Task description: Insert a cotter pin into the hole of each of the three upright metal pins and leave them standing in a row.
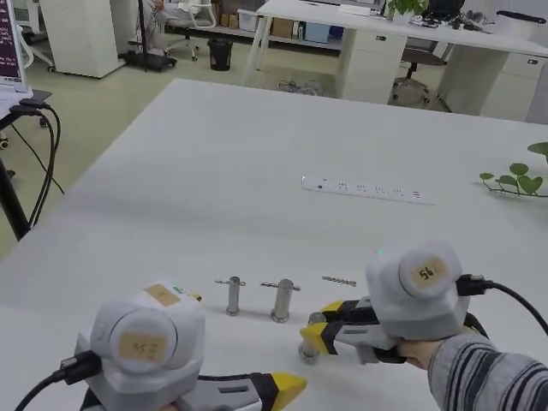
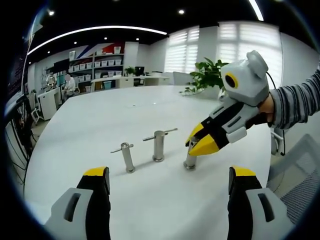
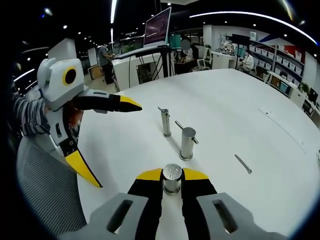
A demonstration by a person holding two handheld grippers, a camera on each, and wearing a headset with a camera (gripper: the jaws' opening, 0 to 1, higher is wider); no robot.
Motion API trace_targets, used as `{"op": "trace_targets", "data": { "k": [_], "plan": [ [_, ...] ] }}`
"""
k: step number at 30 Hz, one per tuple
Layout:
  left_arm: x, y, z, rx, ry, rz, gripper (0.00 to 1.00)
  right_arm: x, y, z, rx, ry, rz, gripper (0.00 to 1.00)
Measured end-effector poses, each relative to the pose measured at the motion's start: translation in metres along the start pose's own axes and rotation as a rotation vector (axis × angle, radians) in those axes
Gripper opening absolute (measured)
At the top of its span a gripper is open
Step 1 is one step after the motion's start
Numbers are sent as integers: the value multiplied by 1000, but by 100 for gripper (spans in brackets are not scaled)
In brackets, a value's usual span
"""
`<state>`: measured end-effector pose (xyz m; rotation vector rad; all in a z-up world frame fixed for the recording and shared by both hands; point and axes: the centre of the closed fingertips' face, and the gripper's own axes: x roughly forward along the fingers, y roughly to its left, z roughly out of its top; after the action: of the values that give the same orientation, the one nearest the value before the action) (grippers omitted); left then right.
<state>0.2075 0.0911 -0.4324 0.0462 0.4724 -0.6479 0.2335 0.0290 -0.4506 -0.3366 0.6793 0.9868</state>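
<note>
two of three pins fitted; one cotter pin left to place

- first metal pin (image 1: 233, 295): upright at the left of the row on the tabletop (image 1: 214, 171). first cotter pin (image 1: 229, 281) crosses its top. done.
- second metal pin (image 1: 282, 300): upright just right of the first. second cotter pin (image 1: 280, 286) goes through it. done.
- third metal pin (image 3: 172, 178): near right of the row, upright or nearly so, base on the tabletop. no cotter pin seen in it.
- loose cotter pin (image 1: 339, 280): lies flat on the tabletop, beyond the third pin and apart from it.
- right gripper (image 1: 315, 332): jaws clenched on the third metal pin.
- left gripper (image 2: 167, 172): jaws spread, nothing between them, near left.
- judged left to do: fit the loose cotter pin, then line the third pin up with the others.
</note>
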Motion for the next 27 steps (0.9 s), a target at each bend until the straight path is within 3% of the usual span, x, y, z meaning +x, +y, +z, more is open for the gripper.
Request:
{"op": "trace_targets", "data": {
  "k": [16, 22, 27],
  "plan": [
    [0, -1, 0, -3, 0, -4, 98, -2, 5, -9, -46, 2, -38, 9],
    [0, -2, -1, -3, 3, -6, 98, -2, 5, -8, -9, -17, -36, 10],
    [1, -3, -1, -3, 2, -8, 98, -8, 4, -5, 36, -30, -26, 17]
  ]
}}
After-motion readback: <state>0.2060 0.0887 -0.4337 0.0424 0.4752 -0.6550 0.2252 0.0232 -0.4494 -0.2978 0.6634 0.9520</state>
